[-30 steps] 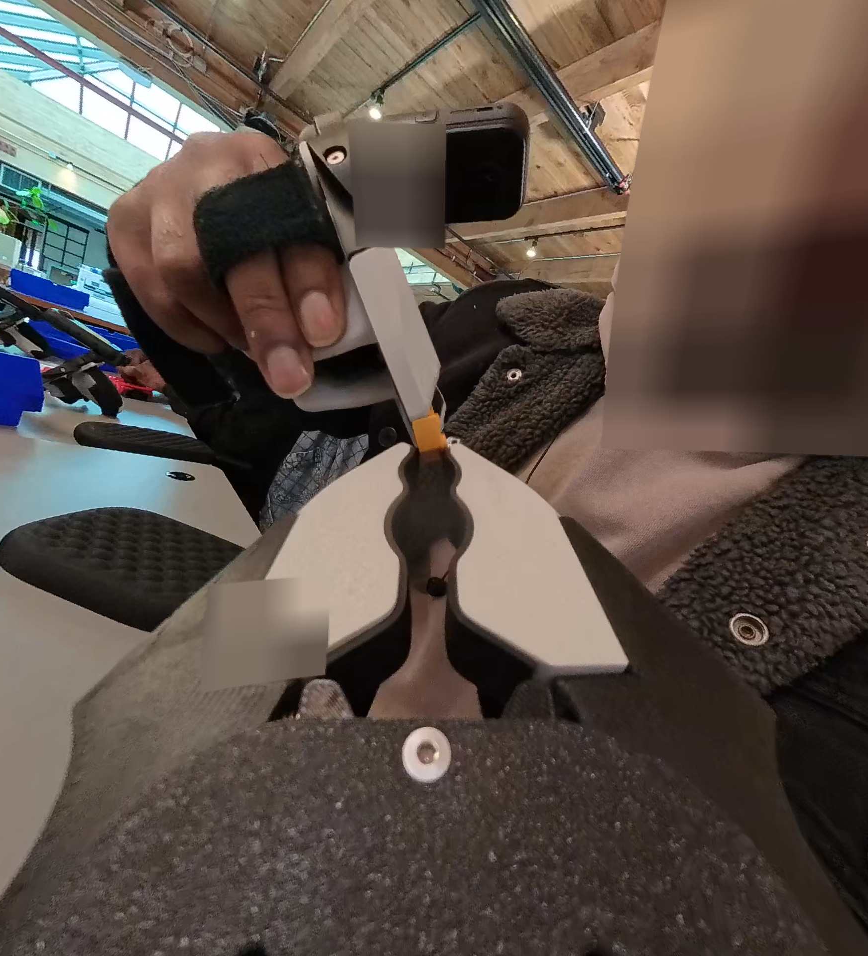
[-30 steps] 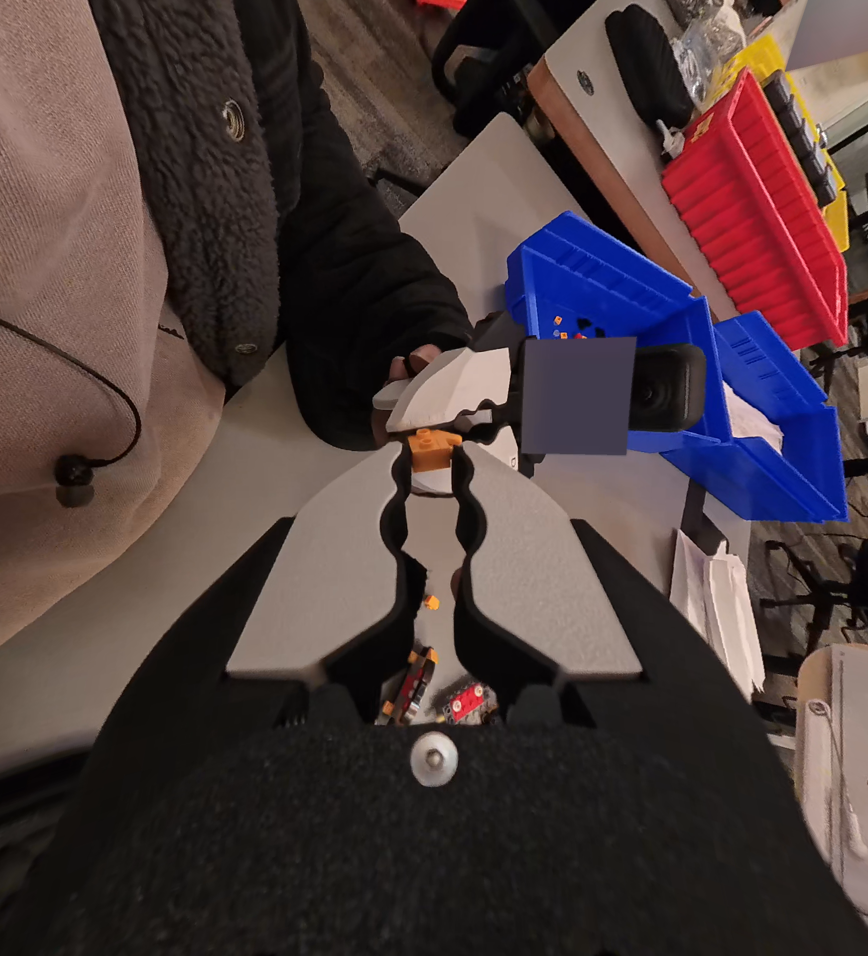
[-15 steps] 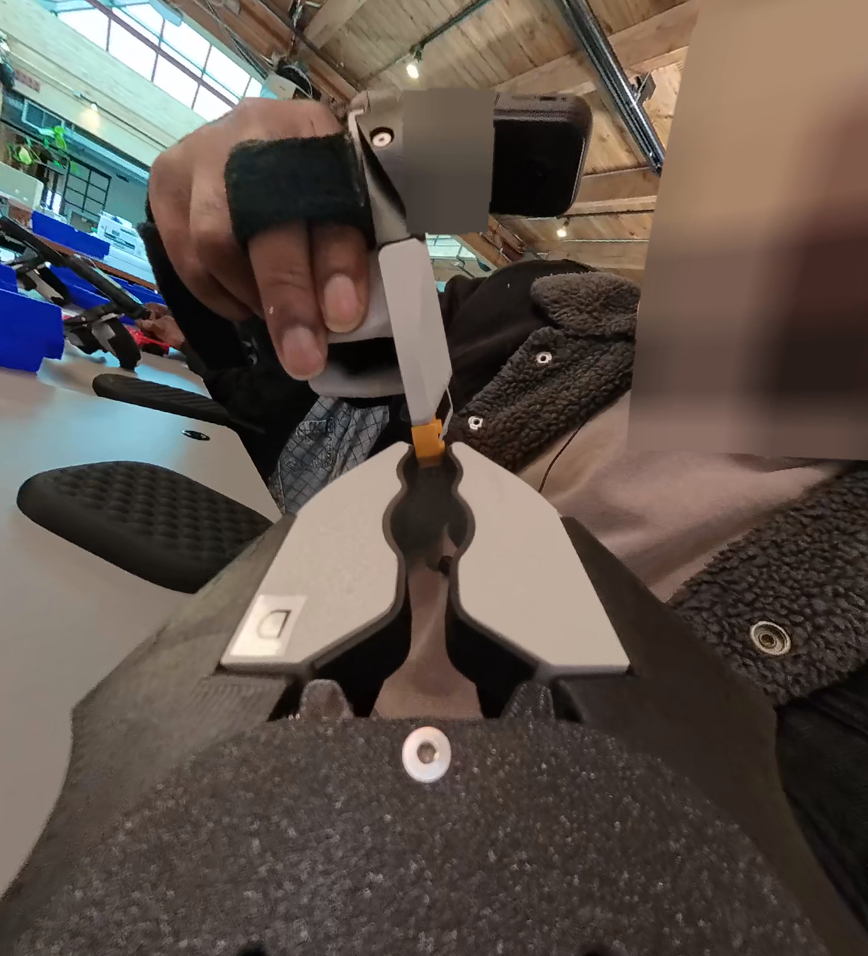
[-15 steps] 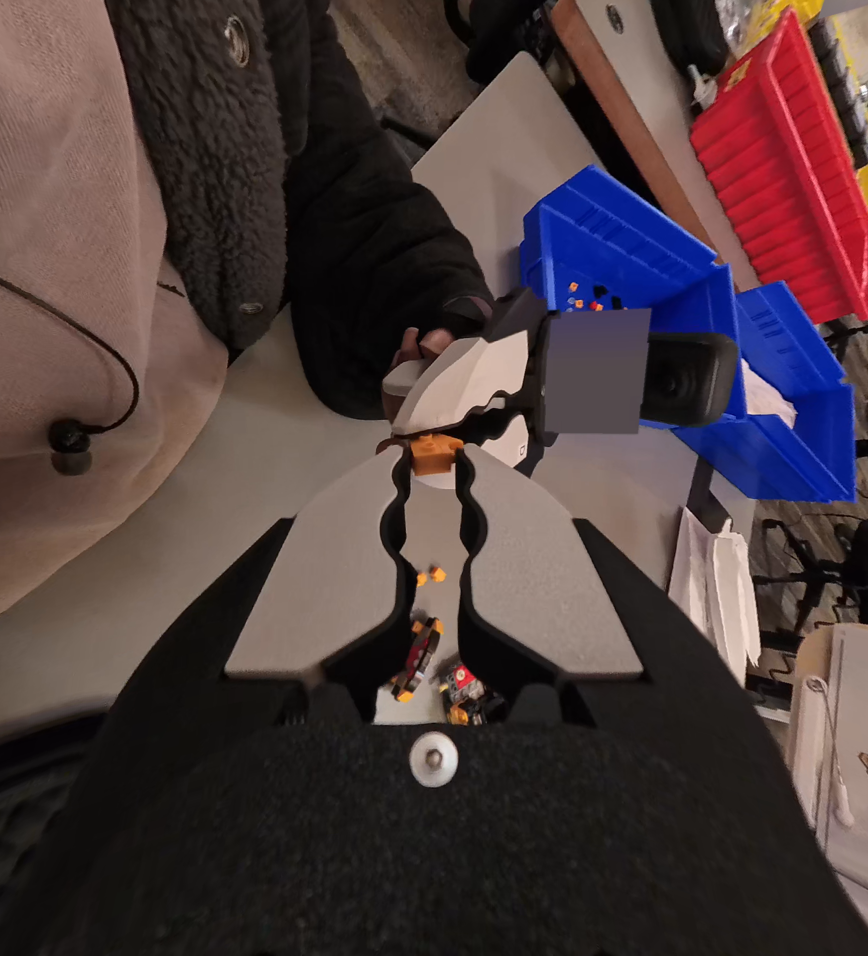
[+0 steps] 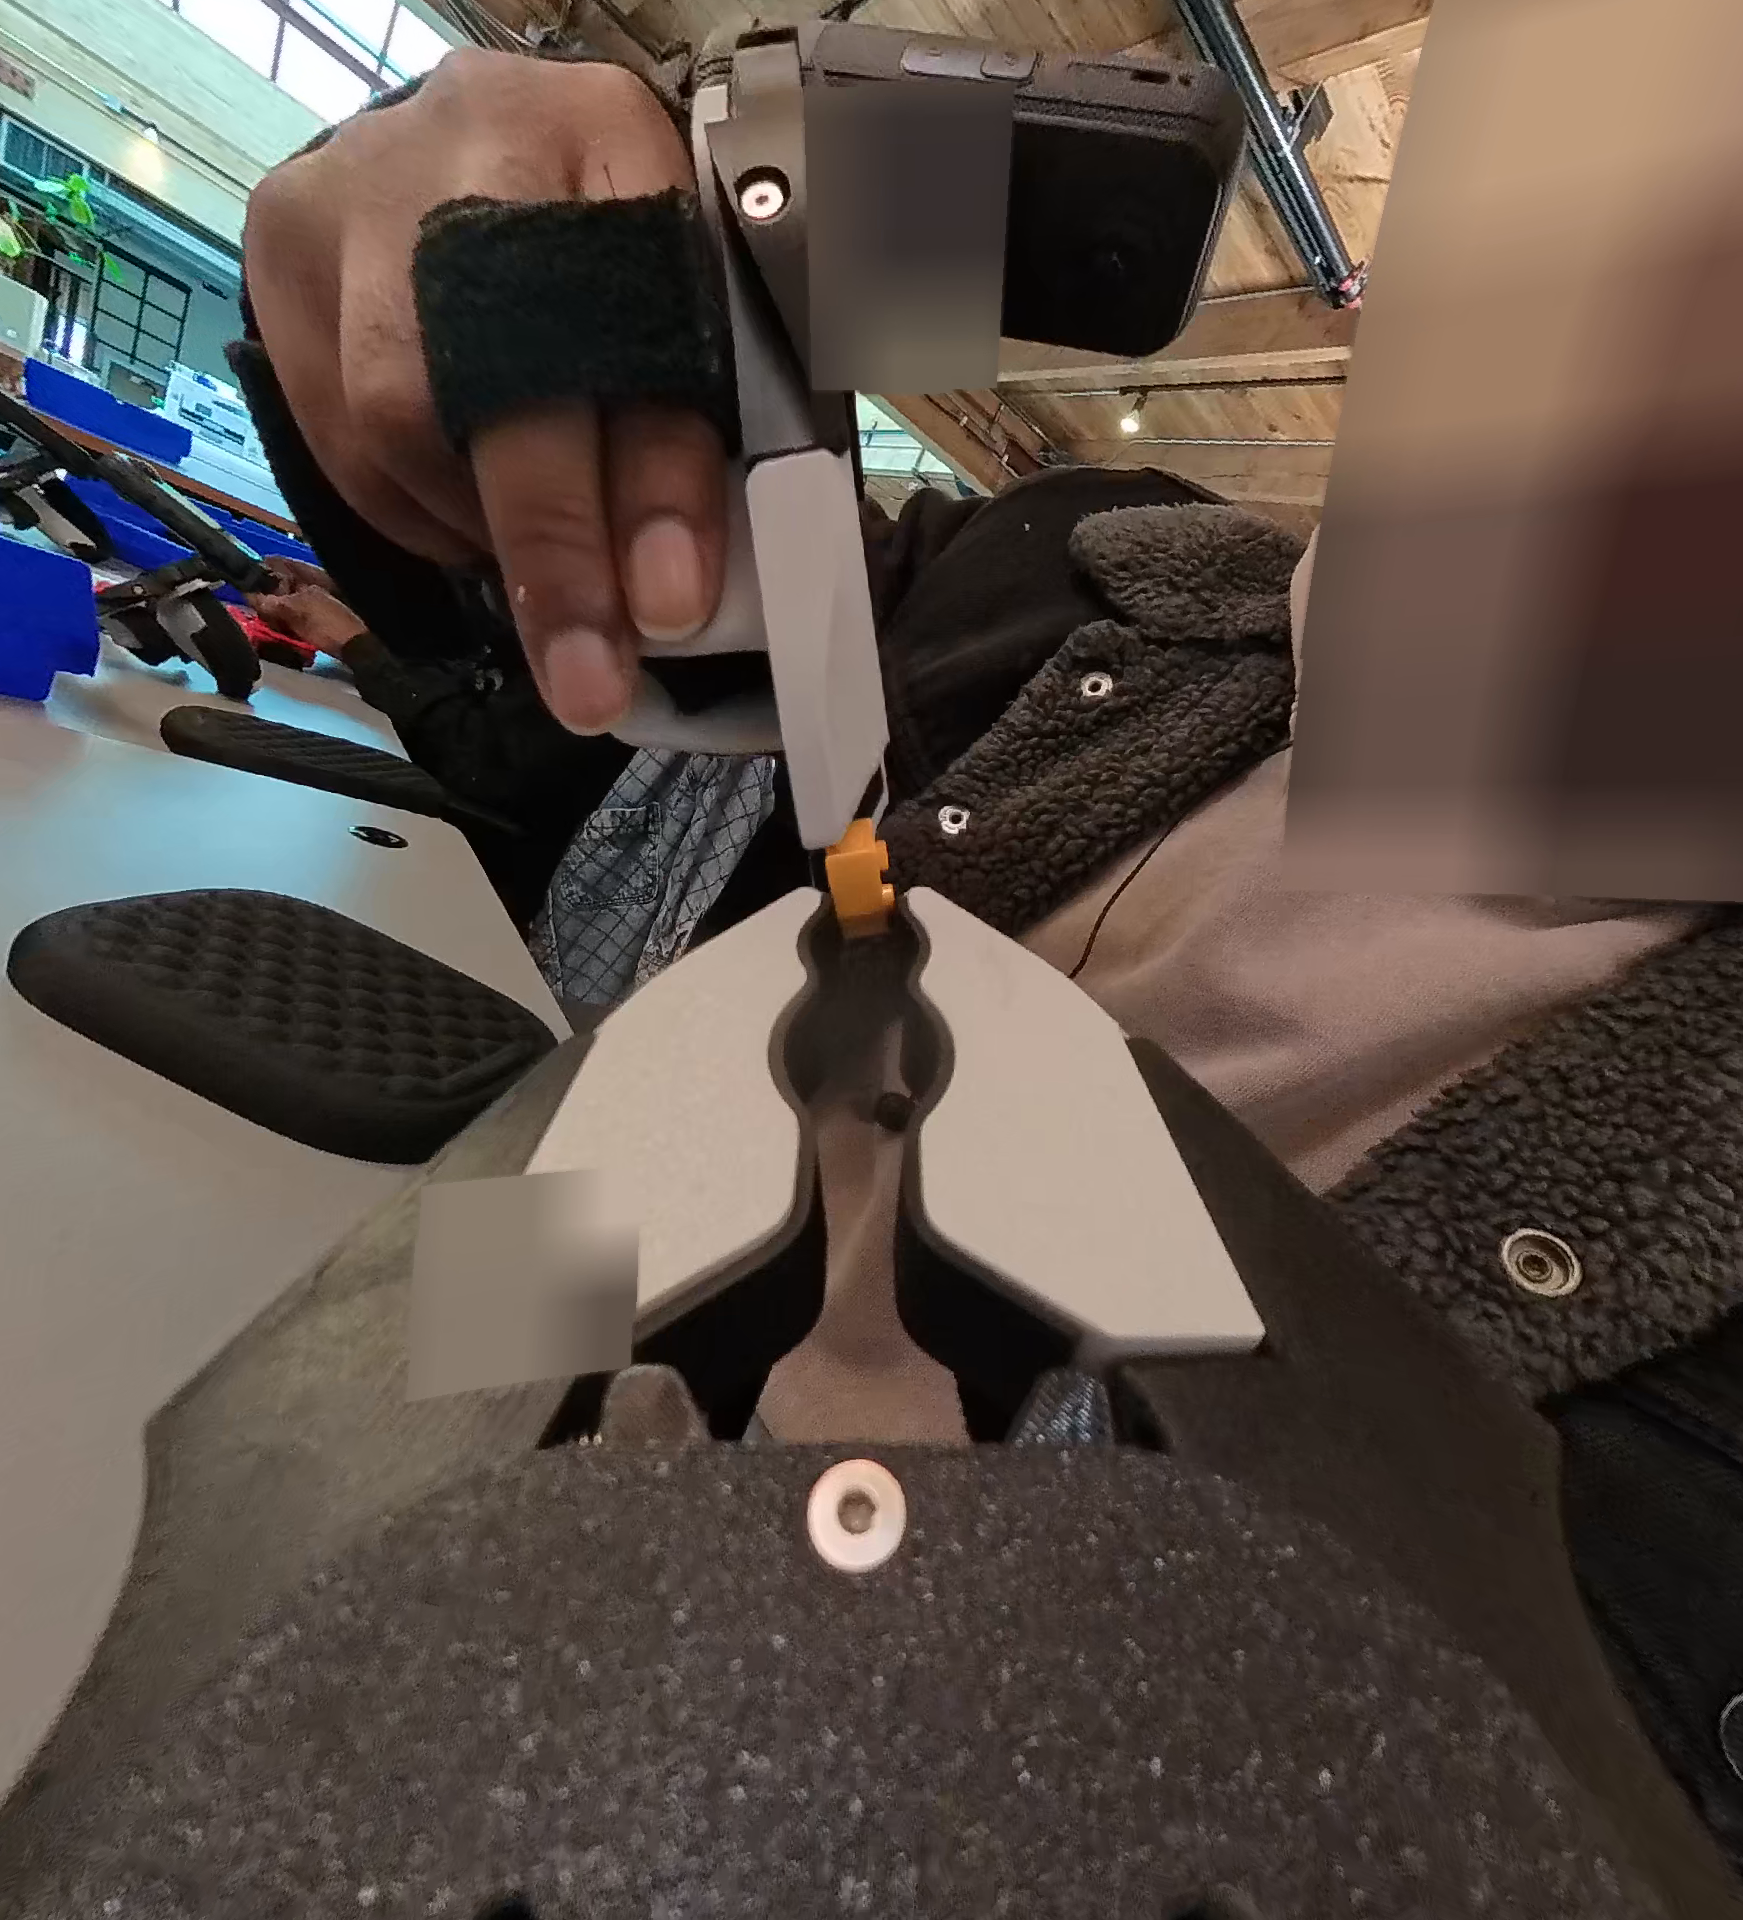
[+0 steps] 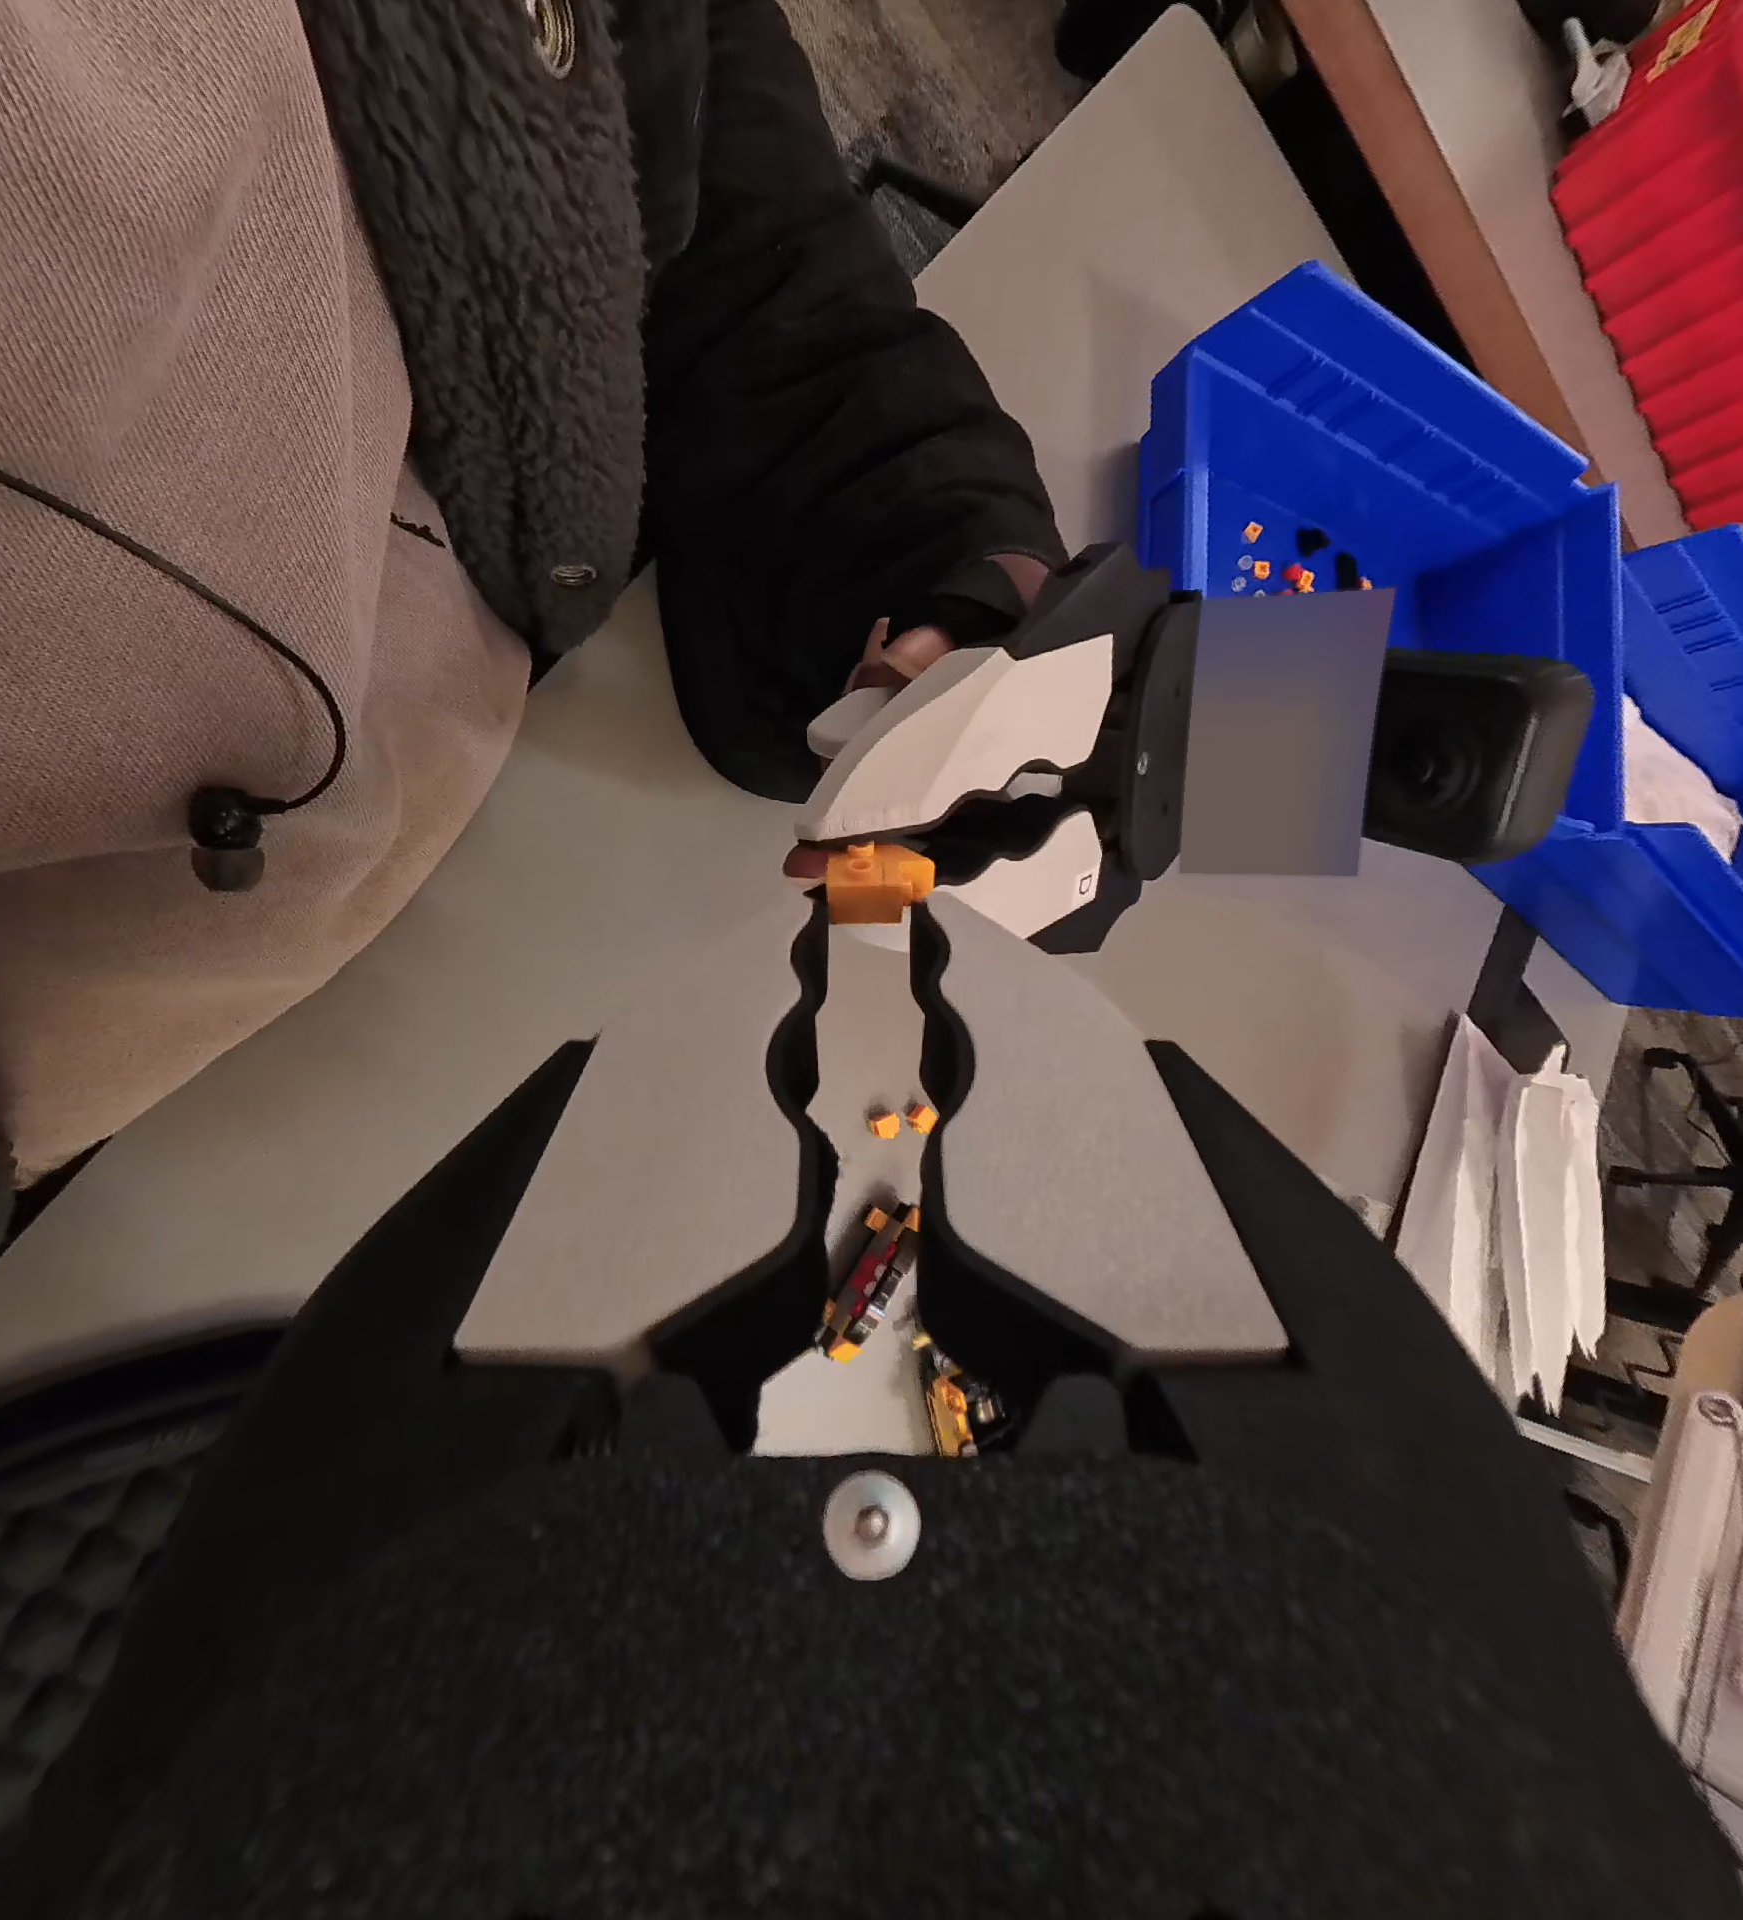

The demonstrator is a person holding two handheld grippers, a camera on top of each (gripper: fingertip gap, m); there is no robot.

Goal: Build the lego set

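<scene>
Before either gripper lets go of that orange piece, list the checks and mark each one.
1. Left gripper holds the orange piece: ok, its fingers are shut on it.
2. Right gripper holds it too: ok, it clamps the same piece from the other side.
3. Depth of grip: not ok, both hold it by the very tips, so it may slip.
4. Orange piece fully joined: cannot tell. A seam shows, but the fingers hide the joint.
5. Next parts at hand: ok, two small orange bits and the part-built model lie on the table below.
</scene>
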